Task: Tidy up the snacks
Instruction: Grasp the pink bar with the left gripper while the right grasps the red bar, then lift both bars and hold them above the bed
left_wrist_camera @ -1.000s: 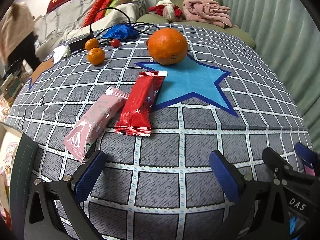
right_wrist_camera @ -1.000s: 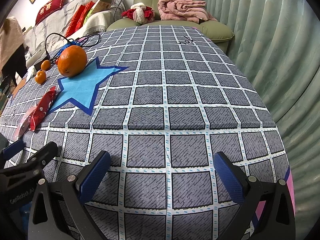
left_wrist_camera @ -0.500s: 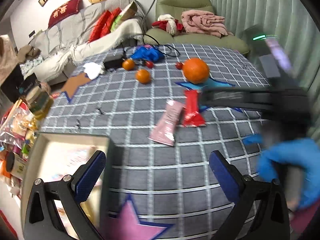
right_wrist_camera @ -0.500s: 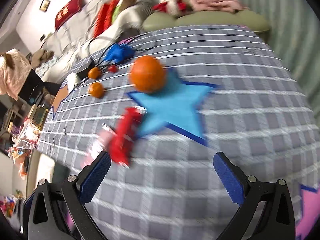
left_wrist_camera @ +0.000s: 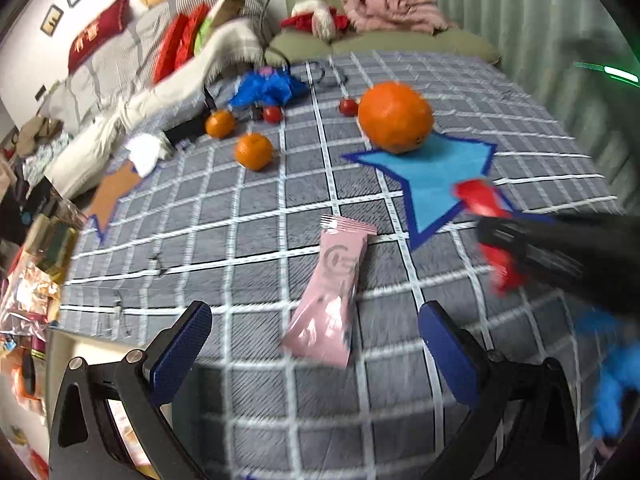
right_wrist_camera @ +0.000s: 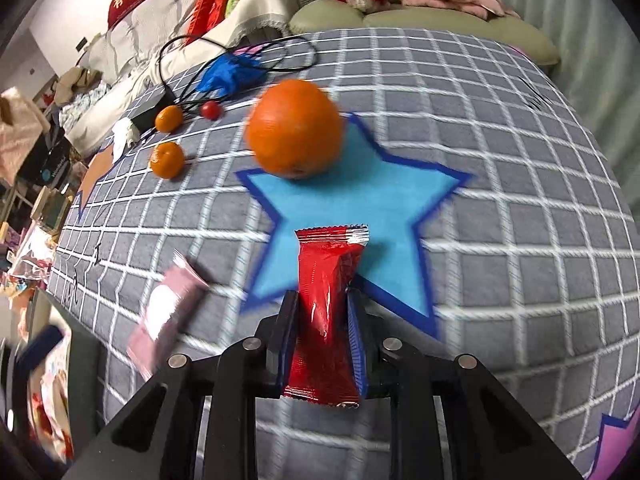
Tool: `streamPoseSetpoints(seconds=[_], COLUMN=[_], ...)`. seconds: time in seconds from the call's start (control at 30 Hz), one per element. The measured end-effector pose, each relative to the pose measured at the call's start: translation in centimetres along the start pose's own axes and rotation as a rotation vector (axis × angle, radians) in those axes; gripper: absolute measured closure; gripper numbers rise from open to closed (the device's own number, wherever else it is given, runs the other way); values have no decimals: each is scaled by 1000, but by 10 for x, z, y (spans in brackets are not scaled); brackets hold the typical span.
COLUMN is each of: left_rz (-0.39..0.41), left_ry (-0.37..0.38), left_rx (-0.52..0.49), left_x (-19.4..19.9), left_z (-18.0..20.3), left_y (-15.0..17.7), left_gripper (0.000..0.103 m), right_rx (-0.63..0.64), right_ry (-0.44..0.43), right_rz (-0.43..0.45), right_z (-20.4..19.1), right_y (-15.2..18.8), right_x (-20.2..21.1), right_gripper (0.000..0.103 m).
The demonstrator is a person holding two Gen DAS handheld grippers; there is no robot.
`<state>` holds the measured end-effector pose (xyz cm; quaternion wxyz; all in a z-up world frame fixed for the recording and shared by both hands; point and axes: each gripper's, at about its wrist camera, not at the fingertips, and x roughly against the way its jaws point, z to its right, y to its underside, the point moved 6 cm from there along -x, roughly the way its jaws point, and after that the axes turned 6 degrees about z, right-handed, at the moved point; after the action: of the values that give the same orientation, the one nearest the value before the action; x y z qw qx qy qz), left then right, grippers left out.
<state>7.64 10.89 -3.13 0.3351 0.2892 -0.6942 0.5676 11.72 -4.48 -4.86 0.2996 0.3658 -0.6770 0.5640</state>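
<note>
Right gripper (right_wrist_camera: 322,336) clamps a red snack packet (right_wrist_camera: 326,312) between its blue pads, jaws narrowed onto the packet's lower half. Packet stands nearly upright, its crimped top edge over the lower point of a blue star patch (right_wrist_camera: 360,200) on the grey checked tablecloth (right_wrist_camera: 500,160). From the left wrist view the same red packet (left_wrist_camera: 486,216) appears blurred beside the right gripper's dark body (left_wrist_camera: 560,252), at the star's near edge.

Left gripper (left_wrist_camera: 316,340) is spread wide and holds nothing. Pink snack packet (left_wrist_camera: 332,296) lies flat on the cloth between and just ahead of its fingers, apart from both pads. In the right wrist view the pink packet (right_wrist_camera: 168,316) lies left of the held red one.

Large orange (right_wrist_camera: 296,132) rests on the far edge of the star. Two small mandarins (right_wrist_camera: 168,156) and a small red fruit (right_wrist_camera: 211,110) sit further left. Blue bag (right_wrist_camera: 228,72) and black cable (right_wrist_camera: 240,52) lie at the far end.
</note>
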Motion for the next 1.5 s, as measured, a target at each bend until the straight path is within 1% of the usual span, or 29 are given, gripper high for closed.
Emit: streamPoseSetpoints(seconds=[0.07,0.13,0.17,0.2,0.23,0.27,0.3,0.33,0.4,0.47,0.53,0.6,0.63,0.67,0.7,0.73,0.77,0.8,0.83,0.9,0.93,0.97,1.0,1.03,1.1,1.13,1.17,1.23,1.5], left_rz=[-53,-86,-78,-82,-88,-78,-79,-95,-91,-71,-58,-43,-32,-18,-3,8,16,21,30,19,3,-10,-17,-20,1,14,24,49,61], left_ry=[12,19,36,57,97,99,85,96,115,107,99,64,44,26,2,-16,-25,-26,-30,-30,-33,-30,-26,-24,-18,-14,-18,-21,-11], left_rx=[12,28,51,78,113,125,112,99,103,98,106,128,135,137,132,123,115,106,98,100,113,138,164,181,221,239,237,237,238], left_x=[-17,-28,-28,-28,-26,-22,-18,-11,5,29,57,76,82,85,86,83,83,82,79,72,68,66,63,62,61,61,61,59,60], left_z=[2,3,3,2,2,2,5,10,14,17,21,21,20,19,18,16,16,16,17,17,15,12,10,8,6,5,5,7,8], left_y=[-1,0,-1,-1,-1,-2,-1,4,16,34,63,88,97,102,105,103,103,101,98,95,97,101,105,109,113,114,115,117,117], left_gripper=[0,1,8,12,30,65,77,77,77,77,76,72,60,36,25,19,19,19,19,19,19,19,19,18,16,14,8,0,0], right_rx=[-5,-5,-4,-1,1,6,9,12,17,33,49,65,74,81,87,90,87,84,87,109,104,91,81,81,95,135,166,165,167], right_ry=[-7,-17,-23,-28,-31,-34,-36,-41,-51,-55,-66,-63,-57,-49,-39,-24,-5,5,11,51,67,65,60,62,83,121,131,122,122], right_rz=[-5,-12,-16,-20,-21,-21,-22,-26,-29,-26,-29,-31,-29,-28,-25,-18,-13,-5,20,48,38,43,62,73,88,109,132,139,162], right_z=[11,21,23,26,27,28,29,30,30,28,26,26,26,26,25,26,30,31,32,33,35,36,36,36,35,32,28,26,25], right_y=[8,19,22,29,32,37,42,49,61,77,97,115,126,134,139,144,150,151,151,150,151,151,152,152,156,159,162,162,163], right_x=[11,22,25,31,35,39,44,49,60,74,88,98,103,106,108,108,110,110,110,107,102,100,101,100,96,94,94,95,95], right_gripper=[78,78,78,78,78,78,78,78,78,78,78,78,78,78,76,69,59,34,25,25,25,23,19,12,0,0,0,0,0])
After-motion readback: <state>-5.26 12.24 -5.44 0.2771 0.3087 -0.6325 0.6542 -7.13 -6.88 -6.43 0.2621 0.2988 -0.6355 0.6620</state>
